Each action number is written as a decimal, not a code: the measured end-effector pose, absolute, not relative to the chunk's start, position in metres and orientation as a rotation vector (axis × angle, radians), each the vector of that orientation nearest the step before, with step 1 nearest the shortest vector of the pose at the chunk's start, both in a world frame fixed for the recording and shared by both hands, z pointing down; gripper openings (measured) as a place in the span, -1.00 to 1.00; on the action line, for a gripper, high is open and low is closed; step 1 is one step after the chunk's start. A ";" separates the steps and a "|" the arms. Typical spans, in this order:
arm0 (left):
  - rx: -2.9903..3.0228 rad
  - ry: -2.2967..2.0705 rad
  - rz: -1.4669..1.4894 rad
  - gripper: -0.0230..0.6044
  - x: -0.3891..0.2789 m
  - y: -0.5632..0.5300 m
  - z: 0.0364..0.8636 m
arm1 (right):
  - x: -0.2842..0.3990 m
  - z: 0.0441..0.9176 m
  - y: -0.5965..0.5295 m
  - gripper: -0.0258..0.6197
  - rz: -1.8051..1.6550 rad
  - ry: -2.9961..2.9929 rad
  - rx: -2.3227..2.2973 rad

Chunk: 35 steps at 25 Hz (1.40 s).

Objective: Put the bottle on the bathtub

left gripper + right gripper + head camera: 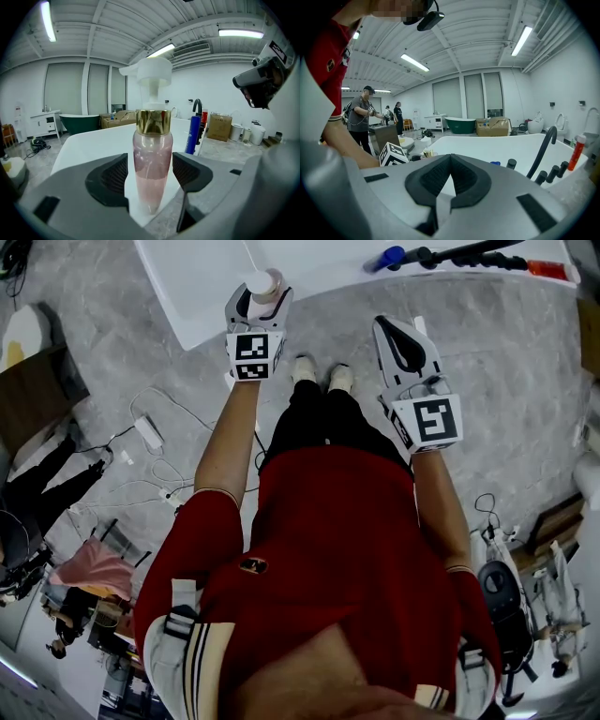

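Note:
The bottle [265,285] is clear pink with a gold collar and a white pump head. It stands upright on the near corner of the white bathtub's rim [216,277]. In the left gripper view the bottle [152,164] fills the middle, its base on the bathtub rim [93,145]. My left gripper [260,304] [150,173] is open, one jaw on each side of the bottle with a thin gap showing at the left pad. My right gripper [405,338] [450,180] hangs over the floor beside the tub, shut with nothing in it.
A blue bottle [384,259] [191,135], a black faucet [469,254] [543,145] and an orange tube [547,269] [578,146] sit along the tub's far rim. Cables and a power strip [150,432] lie on the floor at left. People [363,117] stand in the background.

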<state>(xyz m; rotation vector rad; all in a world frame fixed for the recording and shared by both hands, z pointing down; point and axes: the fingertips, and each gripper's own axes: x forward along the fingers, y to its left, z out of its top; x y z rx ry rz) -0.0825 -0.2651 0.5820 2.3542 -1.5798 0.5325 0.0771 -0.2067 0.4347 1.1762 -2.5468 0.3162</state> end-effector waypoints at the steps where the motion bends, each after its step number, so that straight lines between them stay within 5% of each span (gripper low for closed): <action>1: 2.355 -1.581 0.532 -0.04 -0.083 -0.263 0.580 | 0.076 0.434 -0.206 -0.92 0.313 -2.552 1.173; 19: 2.381 -1.629 0.346 -0.05 -0.078 -0.191 0.487 | 0.057 0.401 -0.186 -0.92 0.267 -2.657 1.122; 29: 2.446 -1.627 0.167 -0.27 -0.068 -0.164 0.413 | 0.049 0.380 -0.168 -0.92 0.269 -2.735 1.104; 35: 2.501 -1.639 0.147 -0.61 -0.059 -0.146 0.382 | 0.042 0.365 -0.154 -0.92 0.255 -2.783 1.096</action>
